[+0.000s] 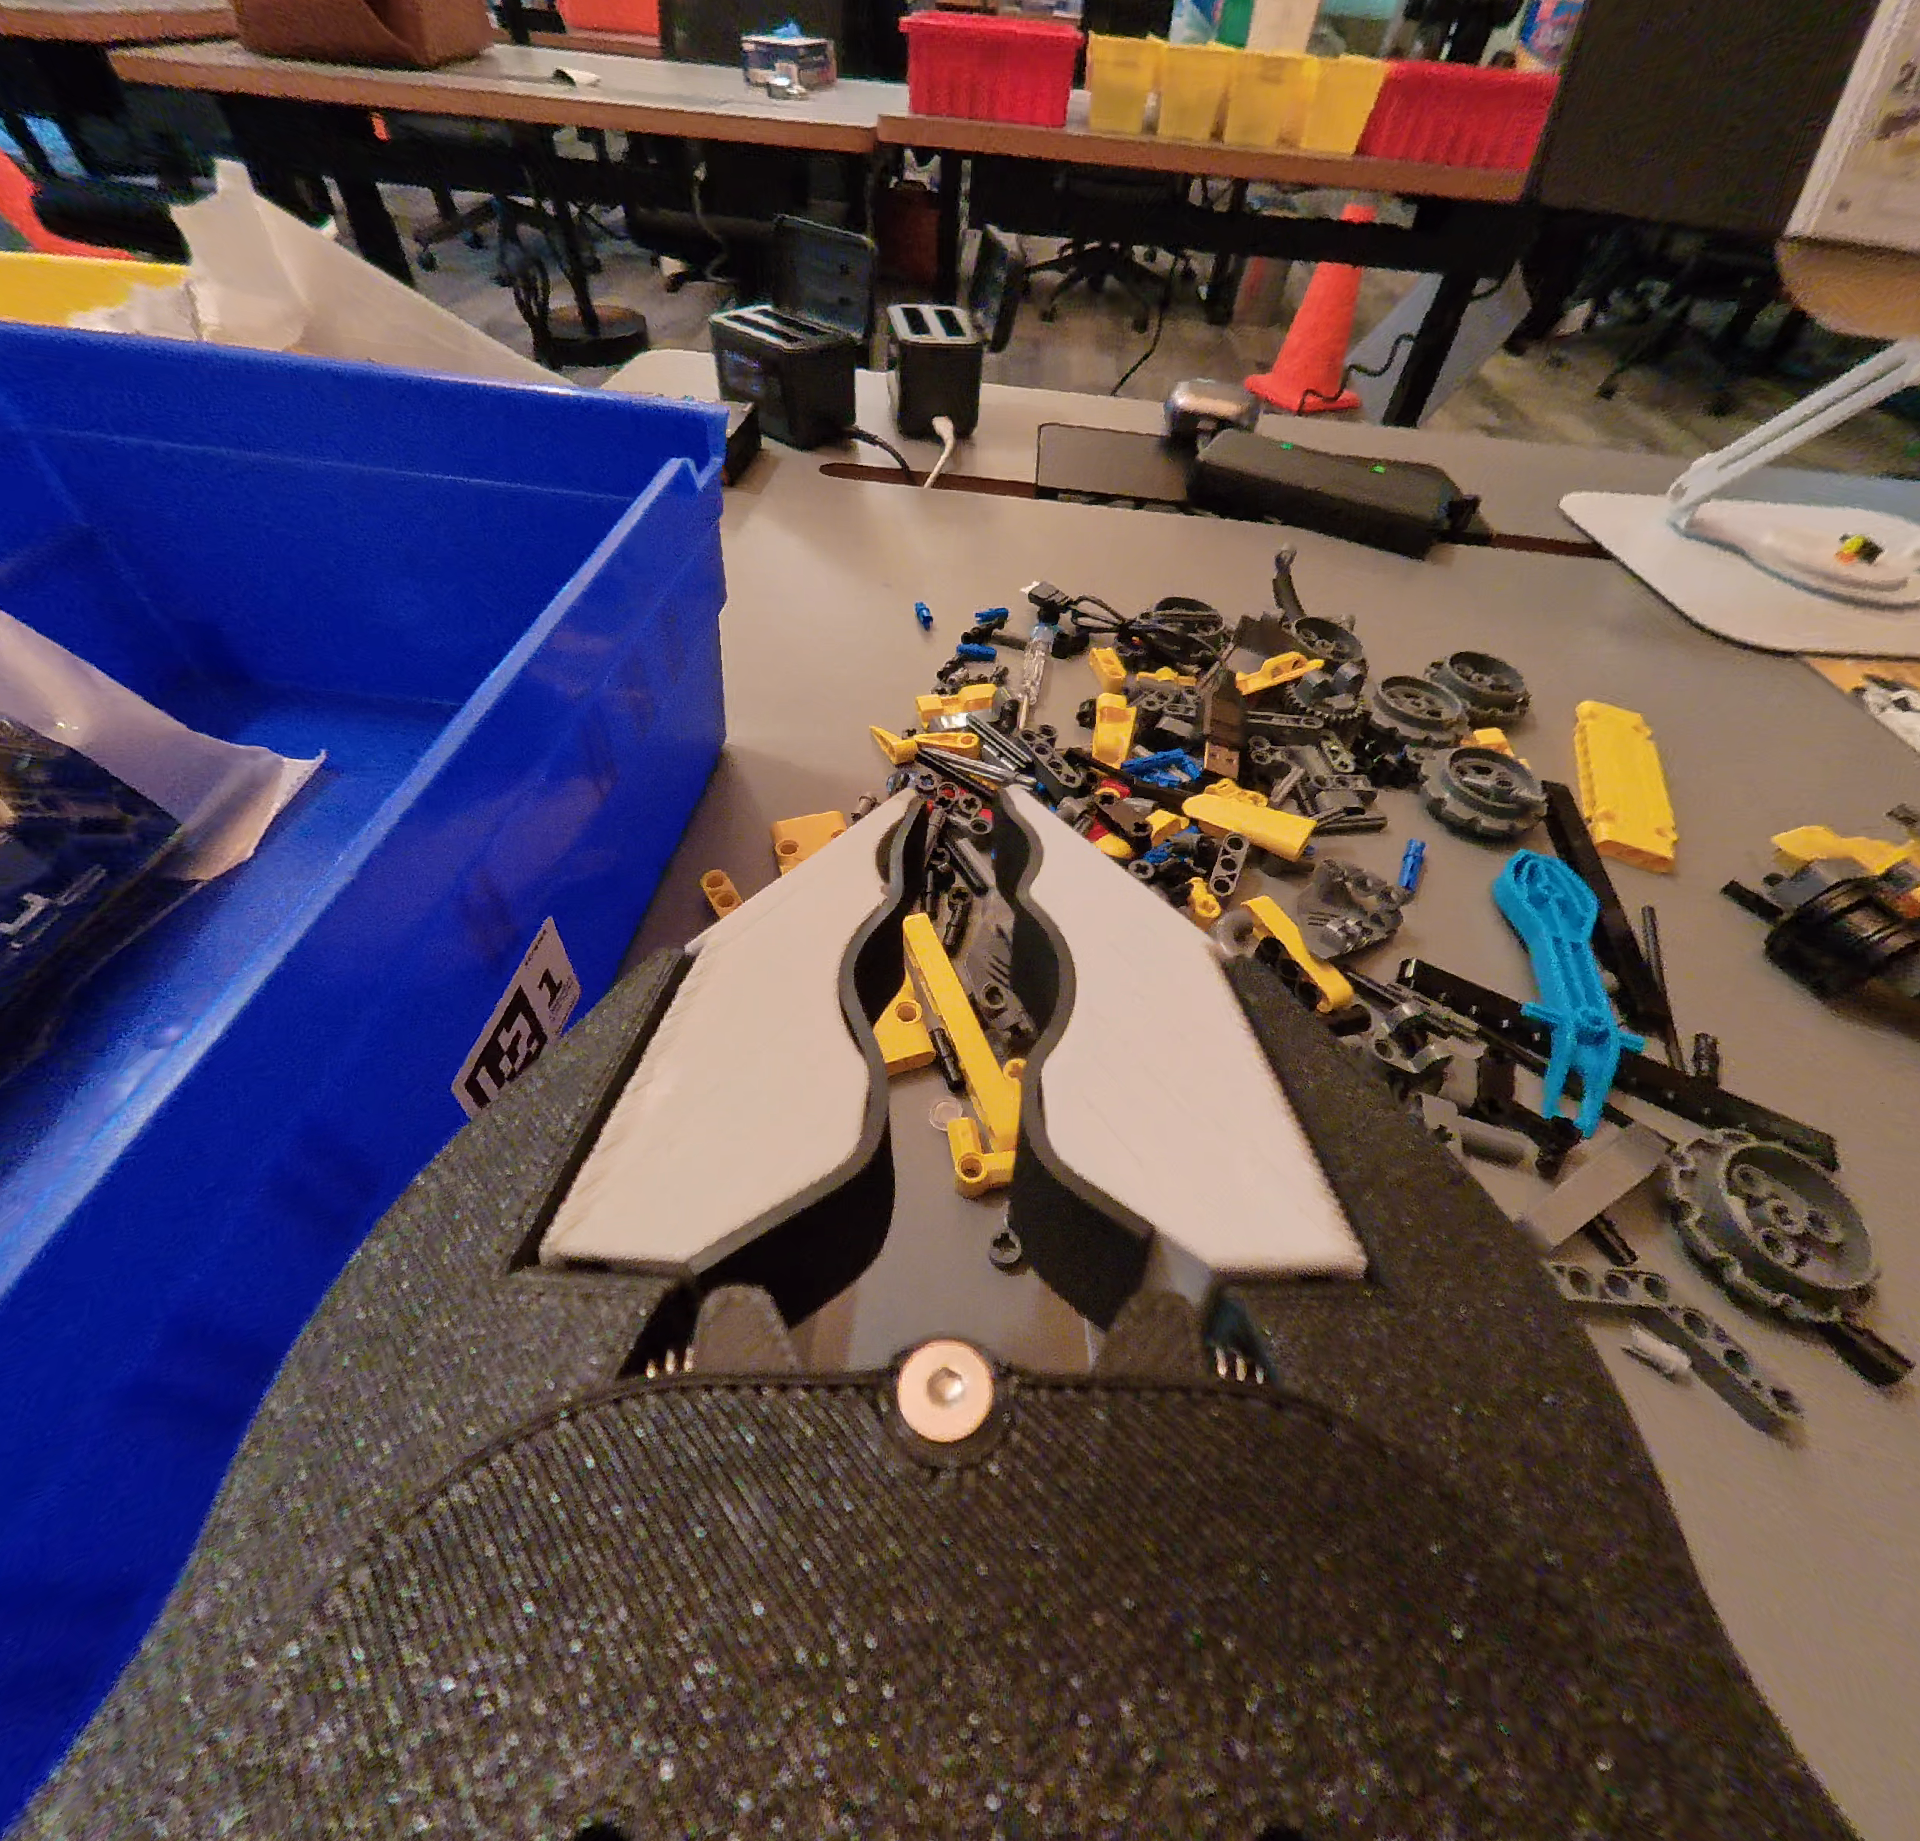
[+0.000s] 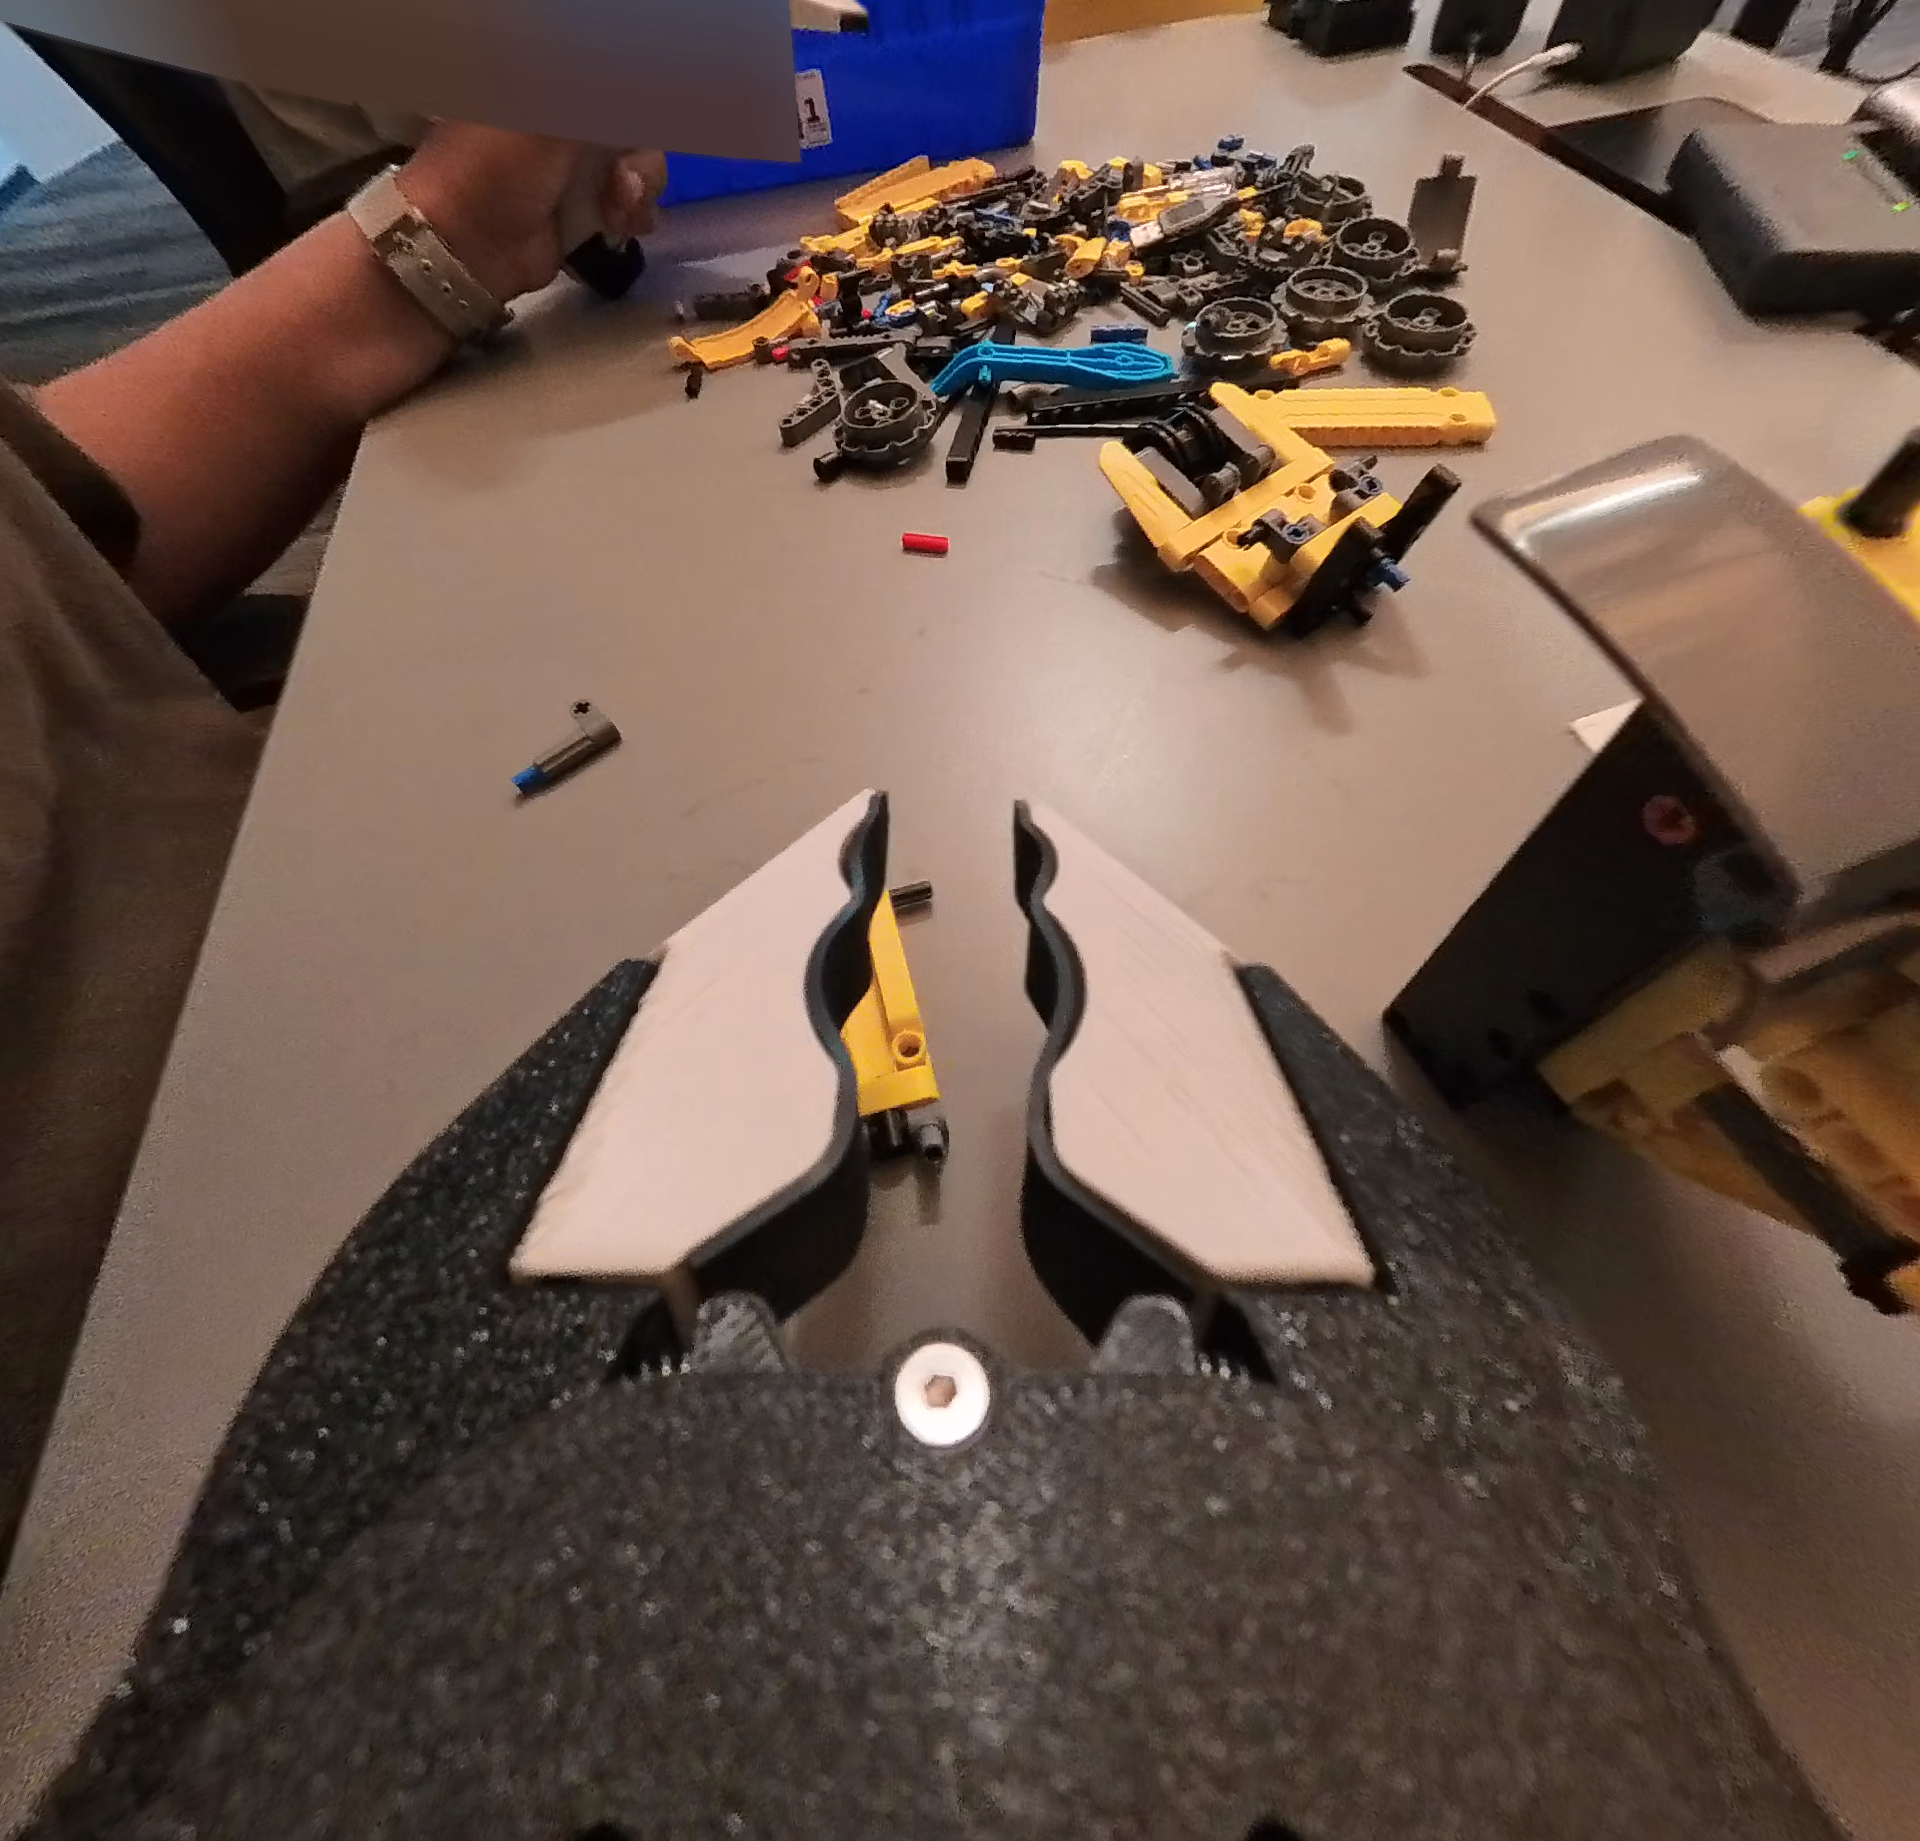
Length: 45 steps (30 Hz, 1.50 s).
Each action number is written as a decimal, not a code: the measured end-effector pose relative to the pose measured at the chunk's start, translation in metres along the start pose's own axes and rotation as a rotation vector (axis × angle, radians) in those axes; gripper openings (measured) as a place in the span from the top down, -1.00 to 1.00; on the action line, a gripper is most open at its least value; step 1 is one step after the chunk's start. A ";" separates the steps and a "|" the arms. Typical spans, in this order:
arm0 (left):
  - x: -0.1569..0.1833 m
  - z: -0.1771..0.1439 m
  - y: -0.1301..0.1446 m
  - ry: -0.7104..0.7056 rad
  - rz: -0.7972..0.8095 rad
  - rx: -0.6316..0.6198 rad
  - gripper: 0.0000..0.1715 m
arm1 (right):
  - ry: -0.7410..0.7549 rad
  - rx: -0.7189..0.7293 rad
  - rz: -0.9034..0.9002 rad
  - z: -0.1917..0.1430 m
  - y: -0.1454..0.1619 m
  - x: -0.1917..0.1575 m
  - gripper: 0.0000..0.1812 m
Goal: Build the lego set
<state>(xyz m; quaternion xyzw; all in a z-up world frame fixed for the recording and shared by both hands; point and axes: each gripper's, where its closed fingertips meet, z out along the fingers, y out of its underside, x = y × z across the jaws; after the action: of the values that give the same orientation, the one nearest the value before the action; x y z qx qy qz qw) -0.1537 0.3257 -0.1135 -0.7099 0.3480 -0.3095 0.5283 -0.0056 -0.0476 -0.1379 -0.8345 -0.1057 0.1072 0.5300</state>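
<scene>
In the left wrist view my left gripper [image 1: 966, 804] hangs low over the near edge of a pile of yellow, black and grey building-toy parts [image 1: 1195, 752]. Its fingertips [image 1: 914, 804] stand a little apart, with small black pins showing in the gap, and nothing is gripped. A yellow beam [image 1: 956, 1012] lies on the table under the fingers. In the right wrist view my right gripper [image 2: 951, 815] is open just above the grey table [image 2: 727, 700]. A yellow beam with black pins [image 2: 891, 1022] lies on the table against the inner side of its left finger [image 2: 727, 1043]; the right finger is clear of it.
A blue bin [image 1: 364, 752] stands left of the pile. A cyan part [image 2: 1049, 363], a half-built yellow and black assembly [image 2: 1247, 524], a red pin [image 2: 924, 542] and a grey pin [image 2: 566, 749] lie ahead. A large built model [image 2: 1662, 804] stands close on the right. A person's forearm [image 2: 312, 337] rests at the left edge. One gripper's finger ends stand about 40 cm off the other's.
</scene>
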 end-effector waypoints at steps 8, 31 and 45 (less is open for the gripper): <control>-0.011 -0.002 -0.001 0.041 -0.154 0.011 0.76 | 0.083 0.075 -0.055 -0.009 -0.015 0.003 0.68; -0.009 0.002 0.003 0.004 -0.092 -0.028 0.94 | 0.030 0.070 -0.053 0.007 -0.016 -0.021 0.61; -0.006 0.061 0.047 0.078 -0.051 -0.479 0.99 | 0.031 0.070 -0.016 0.007 -0.015 -0.012 0.61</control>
<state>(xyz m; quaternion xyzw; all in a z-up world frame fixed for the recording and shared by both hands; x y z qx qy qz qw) -0.1157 0.3539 -0.1745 -0.8112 0.4133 -0.2585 0.3230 -0.0204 -0.0389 -0.1260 -0.8162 -0.1002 0.0937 0.5612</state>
